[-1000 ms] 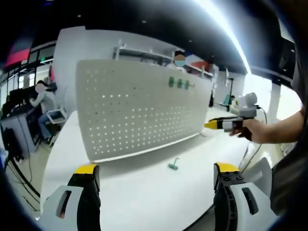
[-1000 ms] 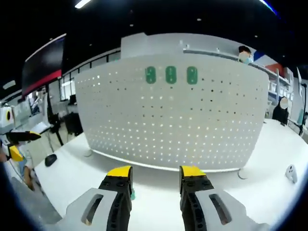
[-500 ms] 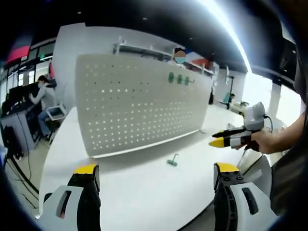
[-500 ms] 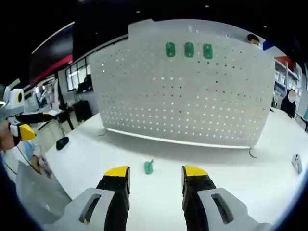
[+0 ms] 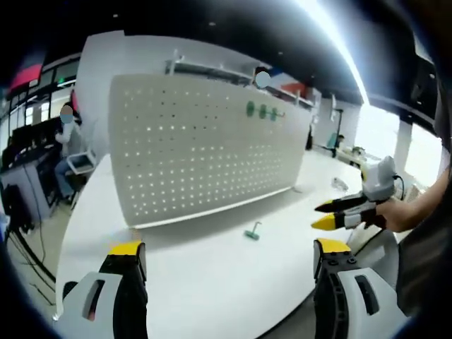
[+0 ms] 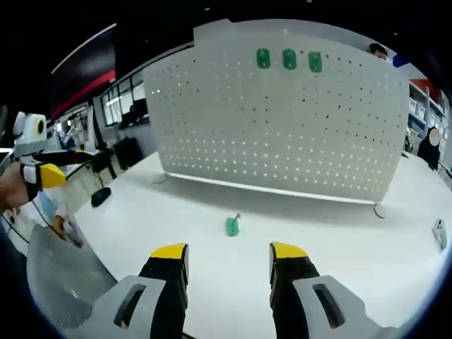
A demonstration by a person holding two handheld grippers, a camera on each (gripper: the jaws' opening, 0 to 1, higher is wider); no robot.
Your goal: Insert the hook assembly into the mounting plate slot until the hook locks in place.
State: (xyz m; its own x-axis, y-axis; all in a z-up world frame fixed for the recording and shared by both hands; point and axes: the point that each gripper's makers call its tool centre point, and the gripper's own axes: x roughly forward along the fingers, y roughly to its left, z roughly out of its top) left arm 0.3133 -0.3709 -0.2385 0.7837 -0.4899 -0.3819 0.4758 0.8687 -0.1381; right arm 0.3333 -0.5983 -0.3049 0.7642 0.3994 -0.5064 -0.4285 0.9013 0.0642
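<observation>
Now farther back from pegboard (image 6: 282, 120) (hook (image 6: 232, 225) newly unobscured)

White surface (image 6: 367, 261); white mounting plate (image 6: 282, 120) dotted with holes; green hook (image 6: 232, 225); yellow-tipped tongs (image 6: 229, 258).

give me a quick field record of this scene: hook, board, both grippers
hook: small green hook lying loose on the white table, in front of the pegboard
board: white pegboard standing upright, three green pieces near its top edge
left hand-held gripper: open, holding nothing, above the table
right hand-held gripper: open, holding nothing, hook just ahead between its jaws
task state: hook not yet inserted
</observation>
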